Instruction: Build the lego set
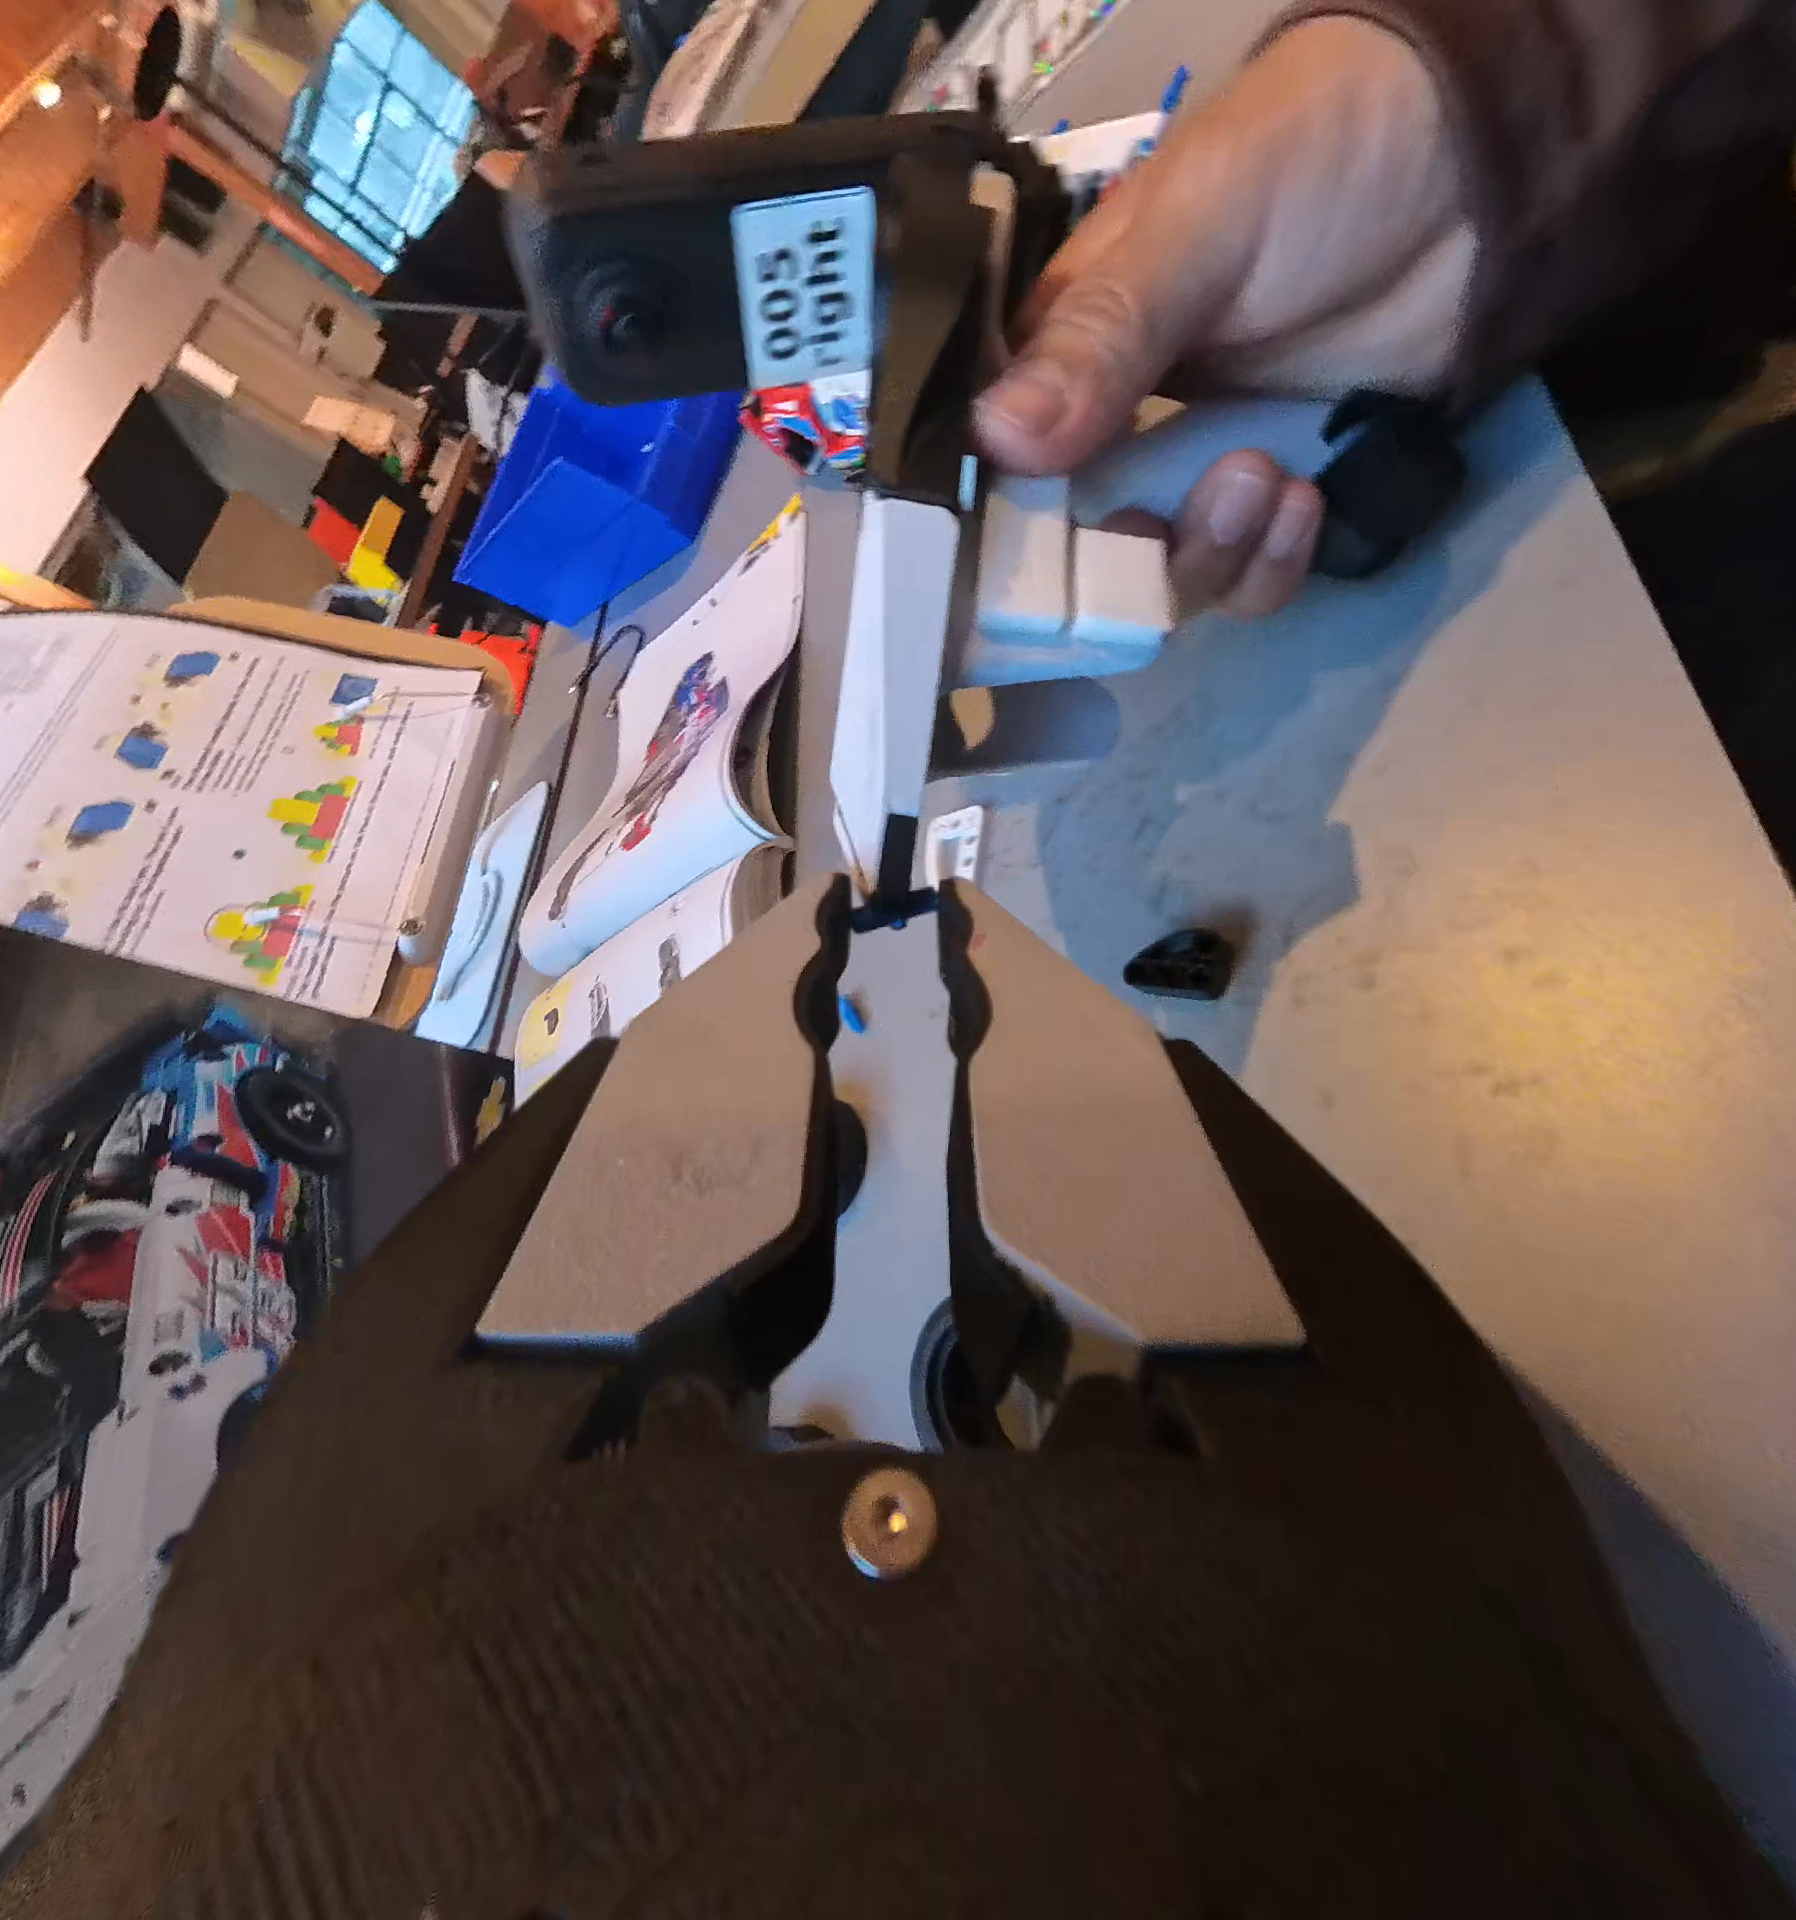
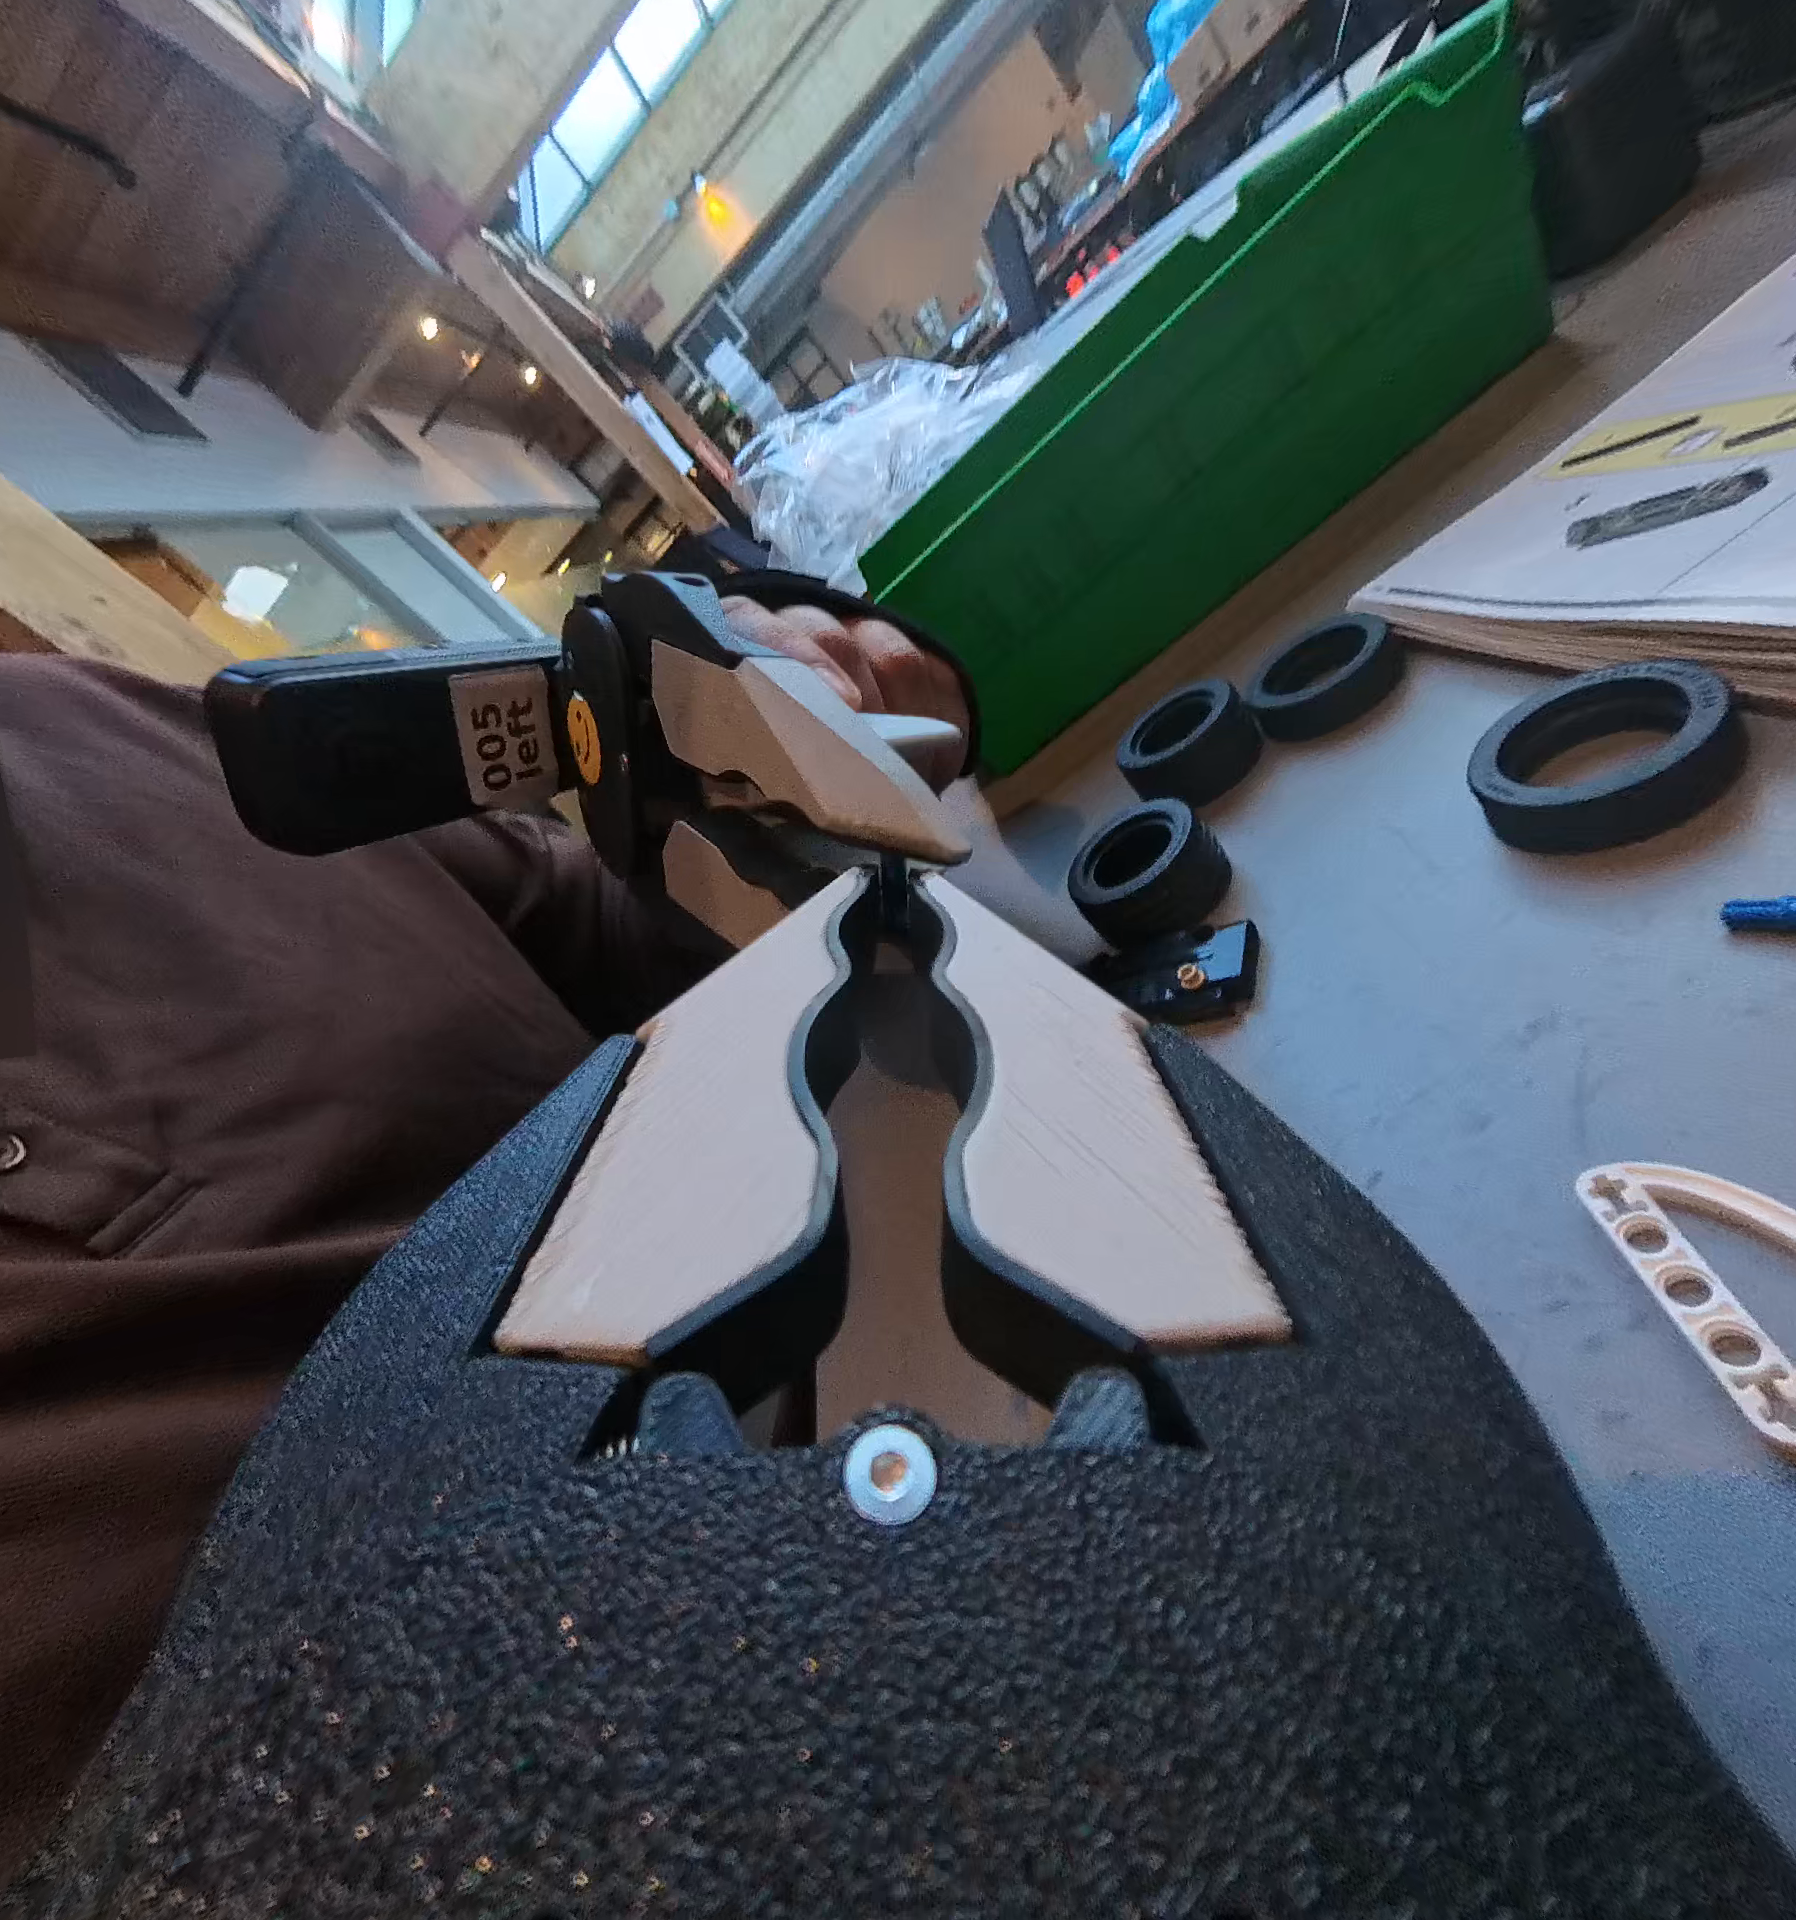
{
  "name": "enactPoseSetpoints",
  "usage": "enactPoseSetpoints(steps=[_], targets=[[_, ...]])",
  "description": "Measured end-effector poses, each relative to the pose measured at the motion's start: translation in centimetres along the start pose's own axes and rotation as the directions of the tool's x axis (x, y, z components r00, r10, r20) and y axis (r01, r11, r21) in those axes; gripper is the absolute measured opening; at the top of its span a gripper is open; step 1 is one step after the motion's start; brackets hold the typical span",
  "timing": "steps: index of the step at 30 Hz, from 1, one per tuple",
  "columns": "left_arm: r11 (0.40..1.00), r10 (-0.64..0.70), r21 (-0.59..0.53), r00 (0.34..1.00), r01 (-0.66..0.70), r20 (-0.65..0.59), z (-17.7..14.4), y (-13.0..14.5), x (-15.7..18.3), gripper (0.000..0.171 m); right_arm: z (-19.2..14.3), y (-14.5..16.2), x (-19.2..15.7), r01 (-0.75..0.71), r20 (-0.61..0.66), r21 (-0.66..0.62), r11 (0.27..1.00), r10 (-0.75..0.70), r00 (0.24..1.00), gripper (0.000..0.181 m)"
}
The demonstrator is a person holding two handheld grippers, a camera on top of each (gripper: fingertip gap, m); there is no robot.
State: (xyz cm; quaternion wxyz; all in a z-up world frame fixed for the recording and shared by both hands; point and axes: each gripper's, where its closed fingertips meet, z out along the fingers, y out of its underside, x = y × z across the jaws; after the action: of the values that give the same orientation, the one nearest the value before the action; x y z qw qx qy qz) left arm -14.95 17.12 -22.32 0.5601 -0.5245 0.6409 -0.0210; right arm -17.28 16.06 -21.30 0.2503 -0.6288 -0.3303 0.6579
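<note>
In the left wrist view my left gripper [image 1: 892, 906] is shut on a small blue pin [image 1: 889, 918] held crosswise at its tips. My right gripper [image 1: 894, 831] comes down from above in a person's hand and is shut on a small black lego piece [image 1: 897, 850]. The black piece meets the blue pin end to end above the grey table [image 1: 1445, 935]. In the right wrist view my right gripper [image 2: 889, 891] pinches the black piece [image 2: 889, 902]. The left gripper [image 2: 930, 854] reaches in from the left and touches it tip to tip. The joint itself is mostly hidden.
Three small black tyres [image 2: 1148, 871] and a larger one [image 2: 1606, 753], a black part [image 2: 1190, 971], a blue pin [image 2: 1787, 914] and a pale curved beam [image 2: 1725, 1320] lie on the table. A green bin [image 2: 1237, 447] and an open booklet [image 2: 1652, 499] stand behind. The set's box [image 1: 125, 1247] lies left. Less than 4 cm separates the two grippers' tips.
</note>
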Motion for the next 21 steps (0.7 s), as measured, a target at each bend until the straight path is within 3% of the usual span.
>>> enactPoseSetpoints(steps=[6, 8, 11, 13, 16, 18, 21], targets=[[0.998, 0.054, -0.016, 0.996, -0.055, -0.071, 0.0, 0.4, 0.9, 0.014, 0.1, 0.9, 0.2, -0.017, -0.007, -0.053, 0.998, 0.016, 1.000, 0.004], [1.000, -0.005, -0.031, 0.998, 0.003, -0.062, 0.2, 0.6, 0.4, 0.014, 0.0, 0.5, 0.5, -0.037, -0.014, -0.023, 0.999, 0.036, 0.999, 0.004], [0.977, -0.211, -0.041, 0.977, 0.211, 0.000, 0.4, 0.8, -1.1, 0.018, -0.8, -1.1, 0.8, -0.112, 0.015, 0.089, 0.990, 0.111, 0.994, 0.004], [0.916, -0.402, -0.003, 0.916, 0.402, 0.007, 0.3, 0.3, -1.7, 0.018, -1.6, -2.3, 0.9, -0.194, 0.070, 0.186, 0.963, 0.184, 0.980, 0.004], [0.760, -0.647, 0.043, 0.761, 0.649, -0.052, 0.4, -0.7, -1.9, 0.020, -2.1, -3.2, 1.0, -0.281, 0.143, 0.268, 0.922, 0.250, 0.957, 0.004], [0.667, -0.737, 0.063, 0.670, 0.743, -0.095, 0.3, -1.3, -2.1, 0.017, -2.1, -3.4, 0.8, -0.267, 0.150, 0.284, 0.921, 0.232, 0.961, 0.004], [0.578, -0.806, 0.058, 0.580, 0.814, -0.112, 0.1, -0.8, -2.8, 0.012, -2.0, -3.4, 0.2, -0.178, 0.109, 0.278, 0.944, 0.153, 0.982, 0.004]])
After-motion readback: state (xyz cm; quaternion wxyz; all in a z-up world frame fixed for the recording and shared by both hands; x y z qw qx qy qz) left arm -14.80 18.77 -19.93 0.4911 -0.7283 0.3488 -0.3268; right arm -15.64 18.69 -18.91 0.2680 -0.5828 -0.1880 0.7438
